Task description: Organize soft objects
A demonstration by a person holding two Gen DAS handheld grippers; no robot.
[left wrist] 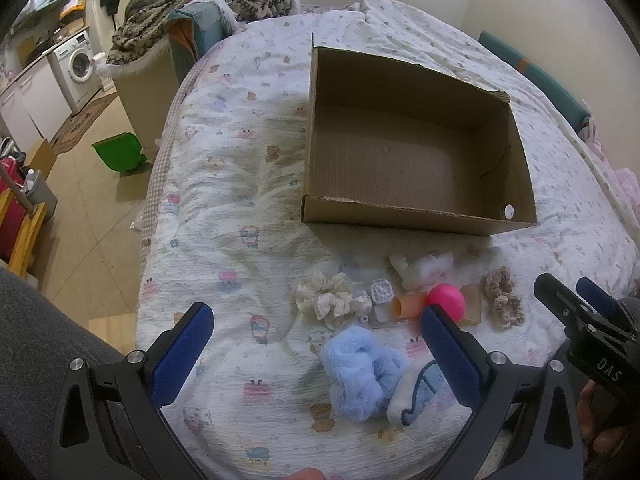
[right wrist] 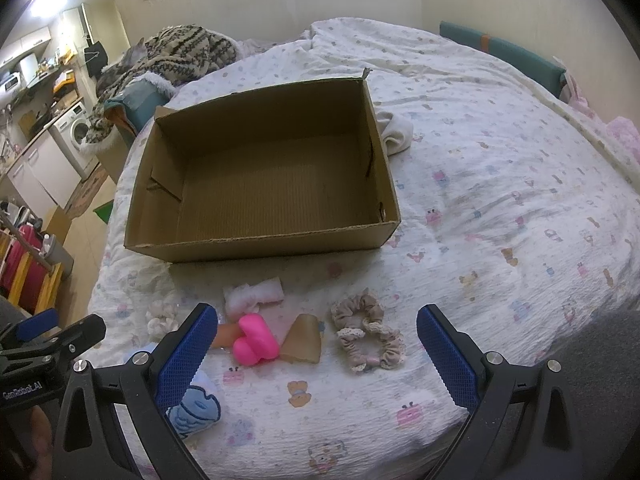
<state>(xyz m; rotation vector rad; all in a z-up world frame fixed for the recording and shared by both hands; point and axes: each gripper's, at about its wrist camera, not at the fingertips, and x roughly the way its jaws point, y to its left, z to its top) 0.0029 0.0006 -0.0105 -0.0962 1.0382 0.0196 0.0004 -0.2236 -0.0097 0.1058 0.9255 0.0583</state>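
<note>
Left wrist view: left claw (left wrist: 316,334) spread over fluffy light-blue scrunchie (left wrist: 360,372) | right claw (right wrist: 316,334) spread, empty | advice: pinch mid-fluff, carry to empty brown cardboard box (left wrist: 416,216).

matt corrugated cardboard box (left wrist: 412,152) on a crinkled printed cotton quilt (left wrist: 232,216); before the box, a fluffy blue plush (left wrist: 360,372), a glossy pink plastic toy (right wrist: 256,340), a beige fabric scrunchie (right wrist: 368,334) and a satin cream scrunchie (left wrist: 330,298).

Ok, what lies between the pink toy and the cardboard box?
In the right wrist view, a white fluffy bundle lies between the pink toy and the cardboard box; beyond it, bare bedspread.
</note>
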